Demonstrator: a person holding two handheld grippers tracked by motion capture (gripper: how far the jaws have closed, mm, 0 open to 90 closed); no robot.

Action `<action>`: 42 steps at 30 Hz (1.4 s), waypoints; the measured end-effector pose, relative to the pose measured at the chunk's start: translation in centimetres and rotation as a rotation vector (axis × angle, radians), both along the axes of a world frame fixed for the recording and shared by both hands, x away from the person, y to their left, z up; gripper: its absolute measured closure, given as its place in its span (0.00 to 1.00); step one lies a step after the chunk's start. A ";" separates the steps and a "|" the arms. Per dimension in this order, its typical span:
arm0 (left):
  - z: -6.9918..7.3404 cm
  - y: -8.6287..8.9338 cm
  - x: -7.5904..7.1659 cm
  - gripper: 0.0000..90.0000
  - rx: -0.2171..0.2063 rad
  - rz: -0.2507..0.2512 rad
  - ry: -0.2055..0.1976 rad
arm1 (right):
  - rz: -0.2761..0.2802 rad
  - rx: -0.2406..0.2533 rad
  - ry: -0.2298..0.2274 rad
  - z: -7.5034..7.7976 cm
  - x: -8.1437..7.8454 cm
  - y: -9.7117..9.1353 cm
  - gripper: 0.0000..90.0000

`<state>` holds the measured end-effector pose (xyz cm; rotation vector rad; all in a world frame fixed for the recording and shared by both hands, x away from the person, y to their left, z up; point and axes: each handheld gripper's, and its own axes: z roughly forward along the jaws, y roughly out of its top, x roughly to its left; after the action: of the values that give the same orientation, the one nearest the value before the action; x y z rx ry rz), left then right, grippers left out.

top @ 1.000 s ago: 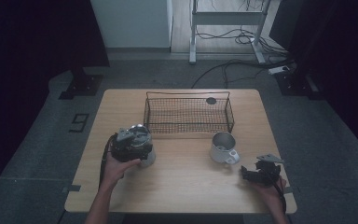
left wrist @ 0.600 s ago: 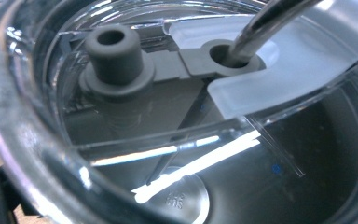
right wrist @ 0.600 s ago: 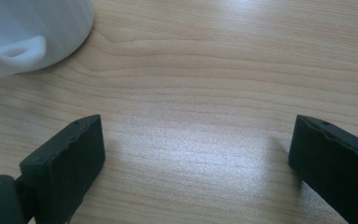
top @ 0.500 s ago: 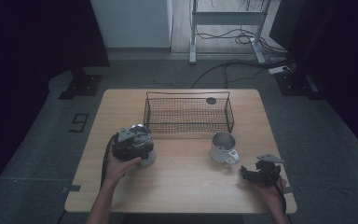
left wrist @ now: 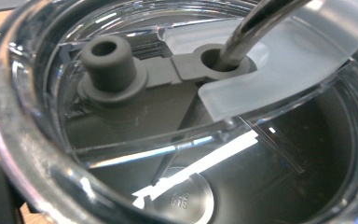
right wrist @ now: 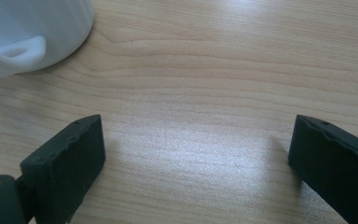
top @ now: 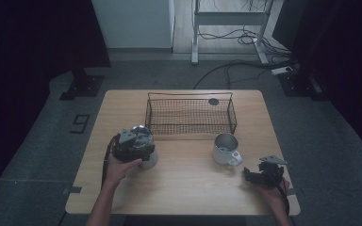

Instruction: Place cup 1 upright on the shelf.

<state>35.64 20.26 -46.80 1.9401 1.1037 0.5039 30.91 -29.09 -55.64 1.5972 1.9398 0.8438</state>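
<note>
A steel tumbler (top: 149, 159) with a clear lid (left wrist: 121, 121) stands at the table's left. The lid carries a grey stopper (left wrist: 108, 63), and a metal straw (left wrist: 247, 32) passes through its hole. My left gripper (top: 137, 141) points down over the tumbler's top. Its jaws have just been closing around the rim; one black jaw corner shows outside the rim, and I cannot see whether the pads press on it. My right gripper (top: 252, 174) (right wrist: 196, 154) rests open on the wood at the front right, nothing between its jaws. A white mug (top: 225, 149) (right wrist: 28, 32) stands just beyond it.
A black wire basket (top: 191, 115) stands at the back middle of the wooden table (top: 188, 188), with a small dark round thing (top: 213, 101) at its far side. Cables and a metal frame lie on the floor behind.
</note>
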 end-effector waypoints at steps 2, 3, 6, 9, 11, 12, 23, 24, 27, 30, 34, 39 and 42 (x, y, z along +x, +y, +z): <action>0.0 0.1 0.0 0.04 -0.004 0.001 -0.002 | 0.000 0.000 0.000 0.0 0.0 0.0 0.04; 0.0 0.1 0.0 0.04 -0.004 0.001 -0.002 | 0.000 0.000 0.000 0.0 0.0 0.0 0.04; 0.2 0.1 -0.1 0.04 -0.007 0.001 -0.007 | 0.000 0.000 0.000 0.0 0.0 0.0 0.04; 0.3 0.2 -0.2 0.04 -0.014 -0.003 -0.009 | 0.000 0.000 0.000 0.0 0.0 0.0 0.04; 0.6 0.3 -0.3 0.04 -0.018 -0.007 -0.014 | 0.000 0.000 0.000 0.0 0.0 0.0 0.04; 0.8 0.2 -0.4 0.04 -0.018 -0.010 -0.018 | 0.000 0.000 0.000 0.0 0.0 0.0 0.04; 2.2 0.1 -0.9 0.05 -0.008 -0.013 -0.043 | -0.002 -0.001 0.000 0.0 0.0 0.0 0.04; 2.5 0.2 -0.9 0.05 -0.009 -0.011 -0.048 | -0.001 0.000 -0.001 0.0 0.0 0.0 0.04; 2.7 0.2 -0.9 0.05 -0.013 -0.014 -0.051 | -0.002 -0.002 0.000 0.0 0.0 0.0 0.04; 3.1 0.2 -0.9 0.05 -0.013 -0.014 -0.055 | -0.002 -0.001 0.000 0.0 0.0 0.0 0.04; 3.6 0.1 -0.9 0.05 -0.006 -0.014 -0.061 | -0.002 -0.001 0.000 0.0 0.0 0.0 0.04; 4.0 0.0 -1.0 0.05 -0.007 -0.011 -0.067 | -0.002 -0.001 -0.001 0.0 0.0 0.0 0.04; 4.5 0.0 -1.2 0.05 -0.014 -0.008 -0.074 | -0.003 -0.002 -0.001 0.0 0.0 0.0 0.05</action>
<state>34.49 20.25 -42.28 1.8975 1.0497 0.5577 30.90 -29.11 -55.63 1.5975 1.9365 0.8418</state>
